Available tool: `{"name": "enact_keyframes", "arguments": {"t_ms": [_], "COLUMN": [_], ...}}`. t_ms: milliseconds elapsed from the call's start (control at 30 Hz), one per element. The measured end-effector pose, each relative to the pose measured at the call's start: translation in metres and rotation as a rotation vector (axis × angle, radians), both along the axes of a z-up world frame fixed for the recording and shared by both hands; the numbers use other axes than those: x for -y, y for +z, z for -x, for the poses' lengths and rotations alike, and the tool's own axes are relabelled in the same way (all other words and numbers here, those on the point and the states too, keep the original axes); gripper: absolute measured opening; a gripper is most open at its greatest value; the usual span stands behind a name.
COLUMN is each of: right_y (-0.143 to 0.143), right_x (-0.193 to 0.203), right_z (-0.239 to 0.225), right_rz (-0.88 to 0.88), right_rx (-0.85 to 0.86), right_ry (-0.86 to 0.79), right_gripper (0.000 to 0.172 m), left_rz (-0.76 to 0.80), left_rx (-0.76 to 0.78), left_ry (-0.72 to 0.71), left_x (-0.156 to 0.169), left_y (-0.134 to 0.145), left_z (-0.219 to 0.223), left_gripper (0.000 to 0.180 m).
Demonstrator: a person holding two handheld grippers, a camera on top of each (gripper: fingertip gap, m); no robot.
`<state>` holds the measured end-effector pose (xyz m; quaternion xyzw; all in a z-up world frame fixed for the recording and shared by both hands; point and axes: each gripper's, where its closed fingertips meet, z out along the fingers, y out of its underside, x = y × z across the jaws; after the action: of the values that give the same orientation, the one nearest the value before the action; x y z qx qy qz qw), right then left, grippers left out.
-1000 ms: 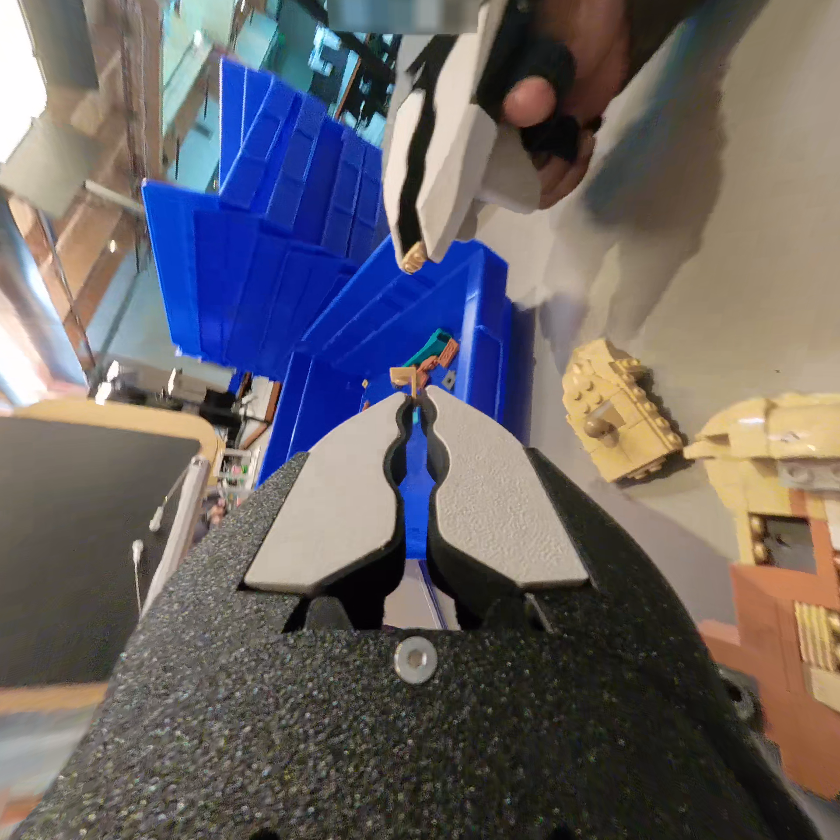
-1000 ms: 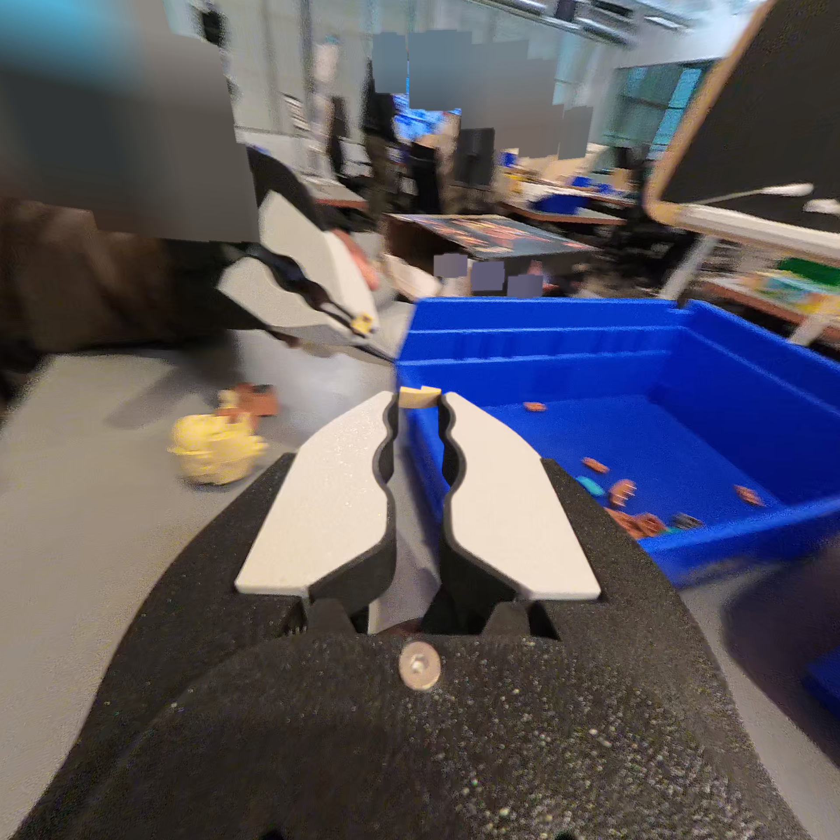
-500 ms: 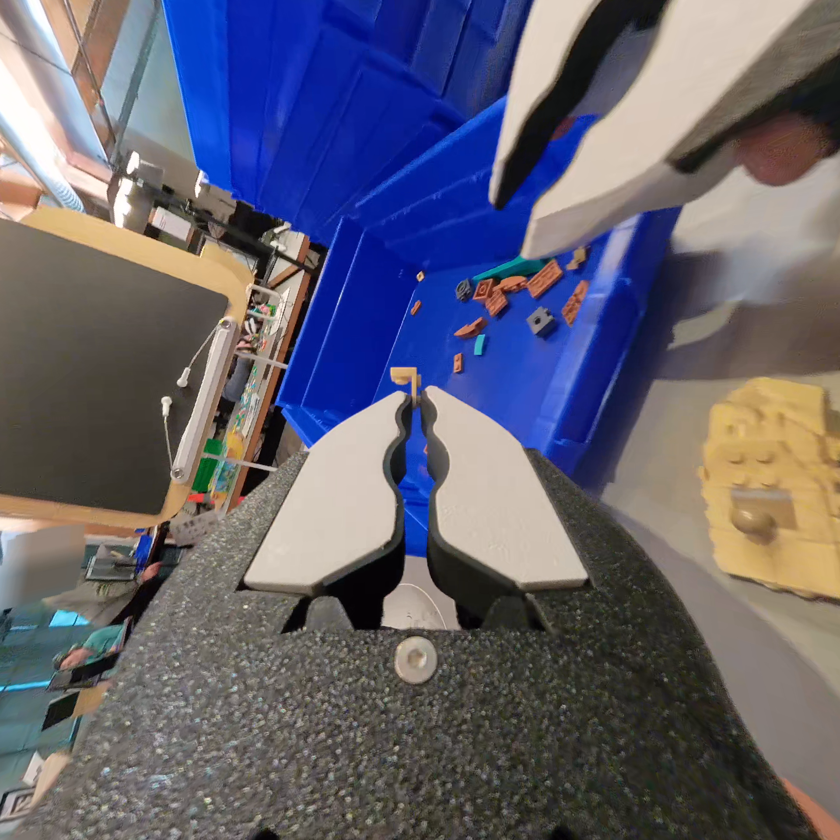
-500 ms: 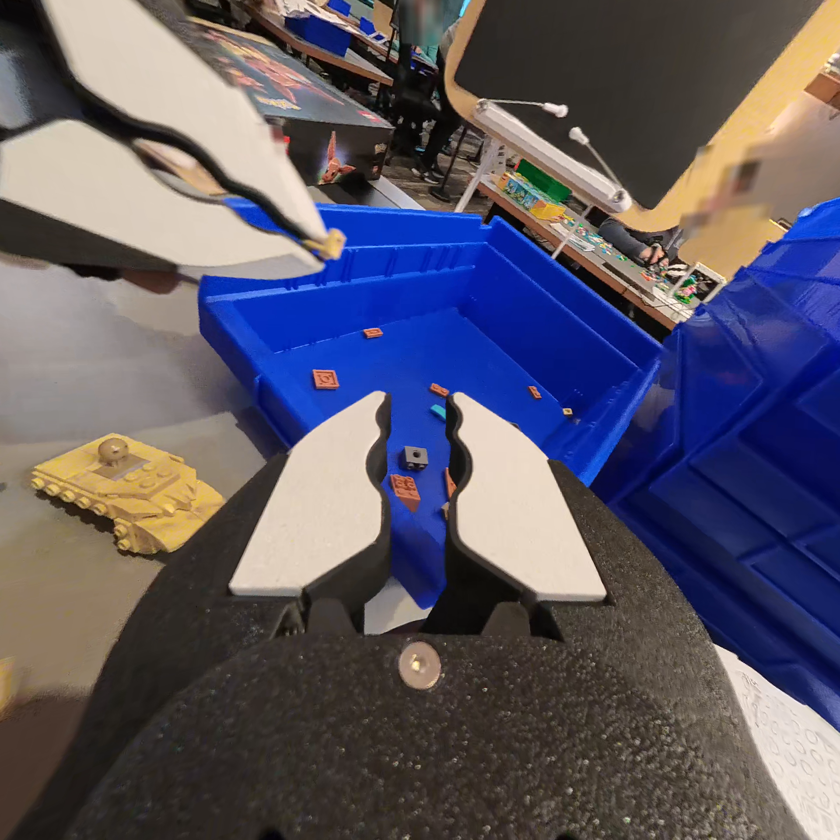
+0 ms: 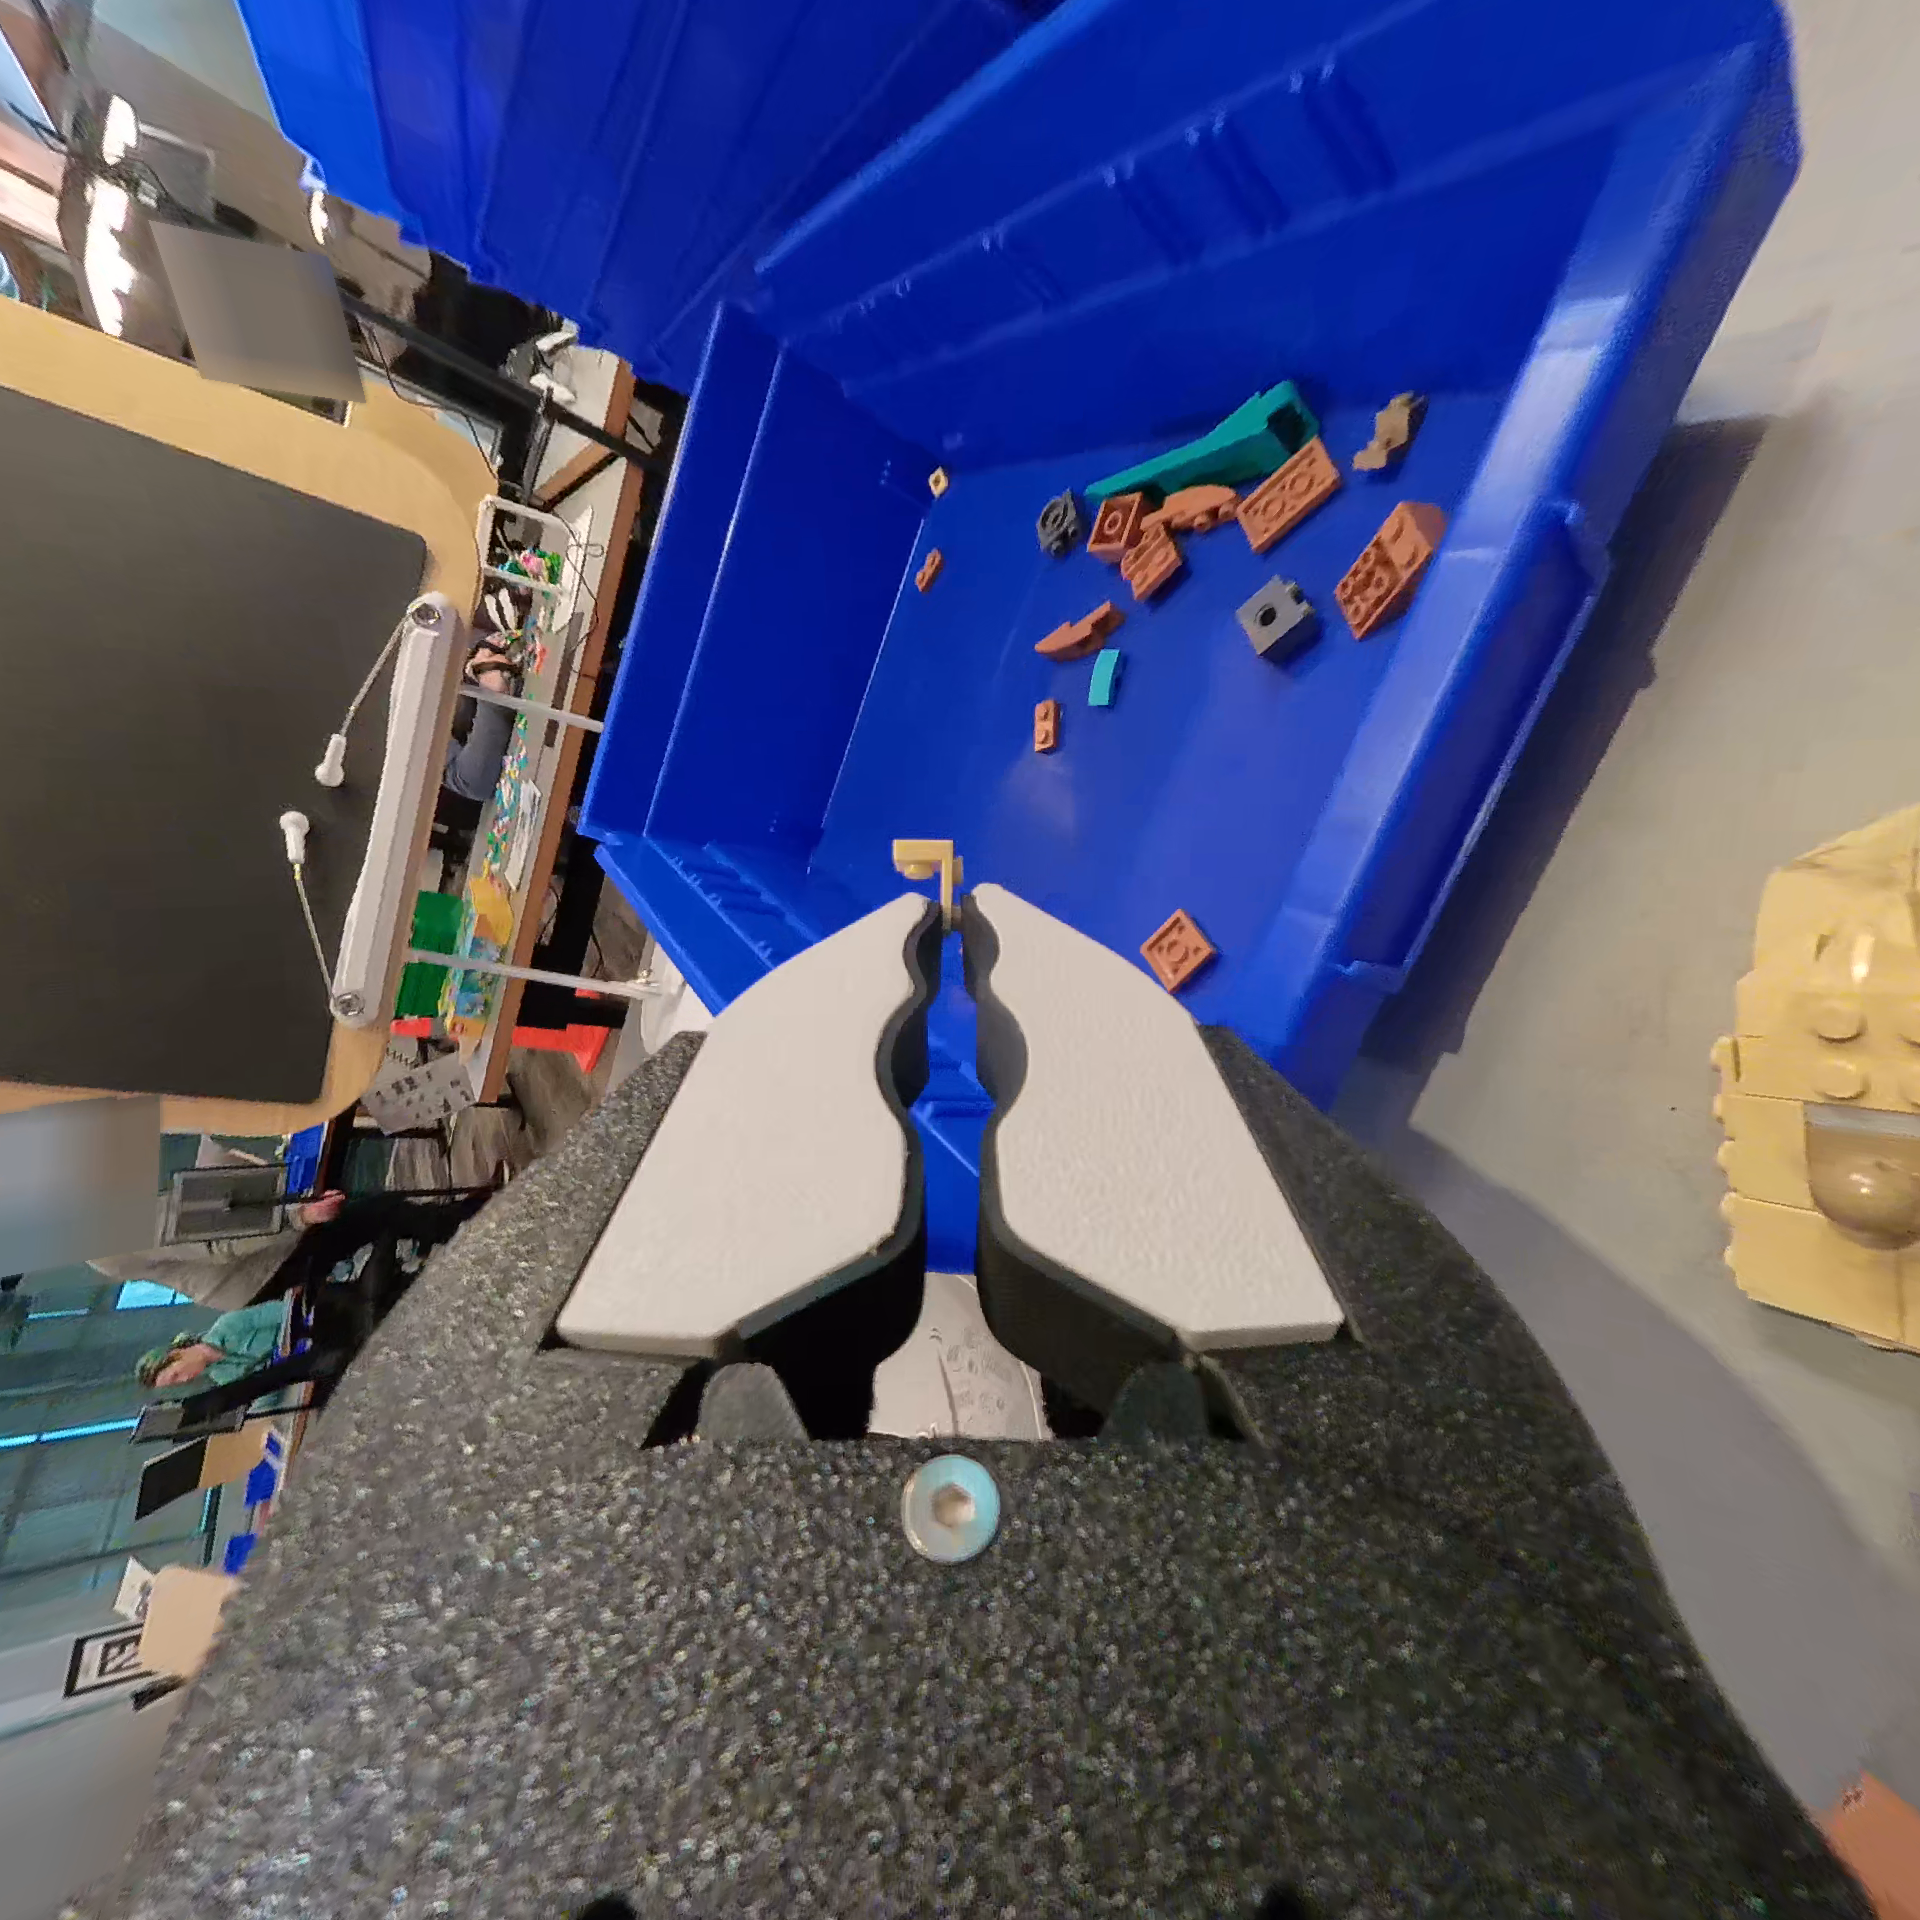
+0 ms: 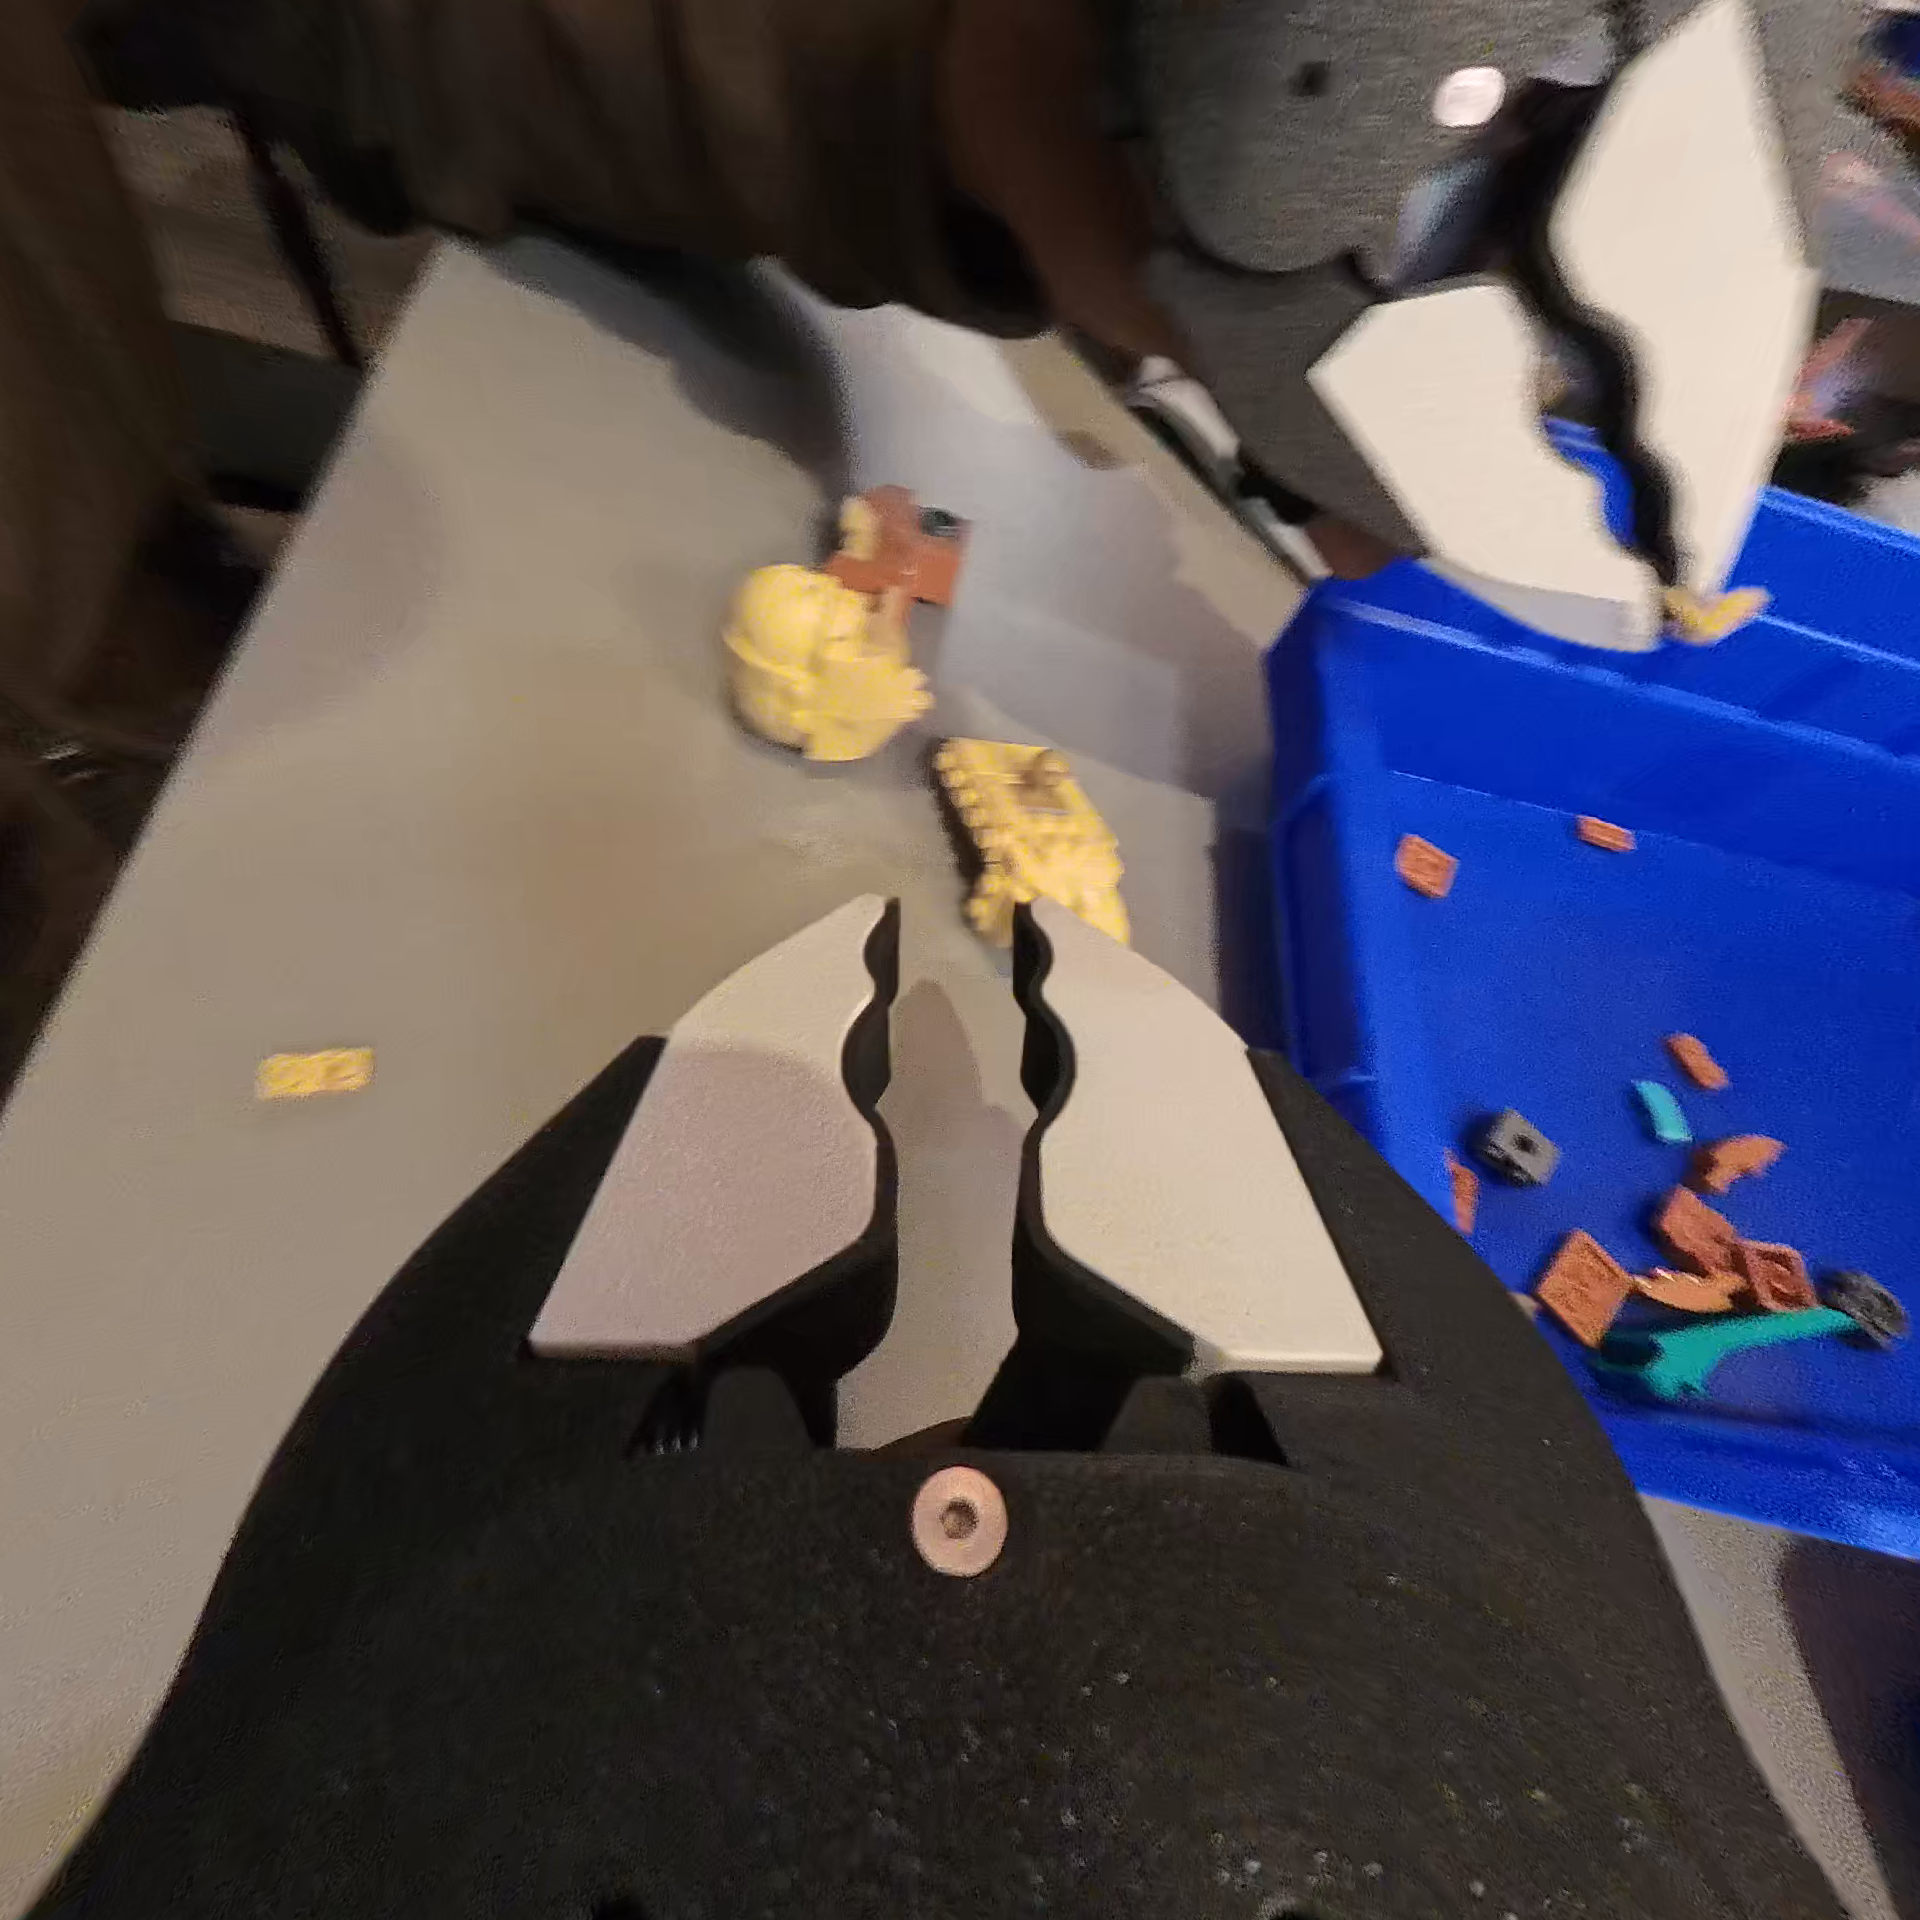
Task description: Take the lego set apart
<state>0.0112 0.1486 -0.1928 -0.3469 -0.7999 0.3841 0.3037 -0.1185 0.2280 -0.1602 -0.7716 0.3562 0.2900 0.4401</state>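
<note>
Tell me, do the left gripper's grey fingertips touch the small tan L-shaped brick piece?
Touching. The left wrist view shows the left gripper nearly shut, both fingertips pressed on the stem of the small tan L-shaped brick piece, above the blue plastic bin.

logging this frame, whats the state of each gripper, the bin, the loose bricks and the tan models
left gripper: jaws shut on a small tan bracket piece, above the bin
right gripper: jaws open, nothing between them, over the grey table
blue bin: open-topped, loose bricks scattered inside
tan tank model: assembled, on the table beside the bin
rounded tan model: on the table, blurred
</note>
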Motion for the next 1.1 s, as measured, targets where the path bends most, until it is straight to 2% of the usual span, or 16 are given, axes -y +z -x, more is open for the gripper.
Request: {"name": "enact_keyframes", "arguments": {"t_ms": [133, 200, 367, 467, 567, 700, 867, 967, 1033, 1100], "right_y": [-0.007, -0.017, -0.038, -0.043, -0.045, -0.057, -0.057, -0.058, -0.059, -0.06], "right_x": [0.03, 0.043, 0.065, 0.073, 0.08, 0.082, 0.087, 0.088, 0.088, 0.087], "right_z": [-0.038, -0.056, -0.083, -0.09, -0.09, -0.089, -0.09, -0.088, -0.087, -0.085], "right_rz": [0.056, 0.091, 0.119, 0.108, 0.095, 0.02, 0.023, 0.006, -0.012, -0.026], "right_rx": [0.095, 0.179, 0.292, 0.304, 0.308, 0.353, 0.363, 0.356, 0.344, 0.341], "right_ry": [0.215, 0.289, 0.377, 0.39, 0.388, 0.373, 0.379, 0.369, 0.363, 0.353], "right_gripper": [0.021, 0.029, 0.04, 0.047, 0.046, 0.043, 0.036, 0.022, 0.003, 0.0], "left_rz": [0.044, 0.08, 0.108, 0.124, 0.11, 0.084, 0.069, 0.051, 0.038, 0.032], "left_rx": [-0.011, 0.001, 0.032, 0.059, 0.109, 0.149, 0.149, 0.153, 0.155, 0.162], "left_ry": [0.029, 0.066, 0.116, 0.12, 0.099, 0.07, 0.062, 0.048, 0.036, 0.022], "left_x": [-0.005, -0.012, -0.025, -0.02, -0.012, 0.003, 0.02, 0.026, 0.029, 0.031], "left_y": [0.004, 0.007, 0.009, 0.004, 0.004, 0.003, -0.006, -0.007, -0.006, -0.007], "left_z": [0.005, 0.009, 0.012, 0.013, 0.011, 0.009, 0.013, 0.012, 0.011, 0.009], "left_gripper": [0.004, 0.005, 0.018, 0.024, 0.025, 0.025, 0.024, 0.023, 0.021, 0.021]}}
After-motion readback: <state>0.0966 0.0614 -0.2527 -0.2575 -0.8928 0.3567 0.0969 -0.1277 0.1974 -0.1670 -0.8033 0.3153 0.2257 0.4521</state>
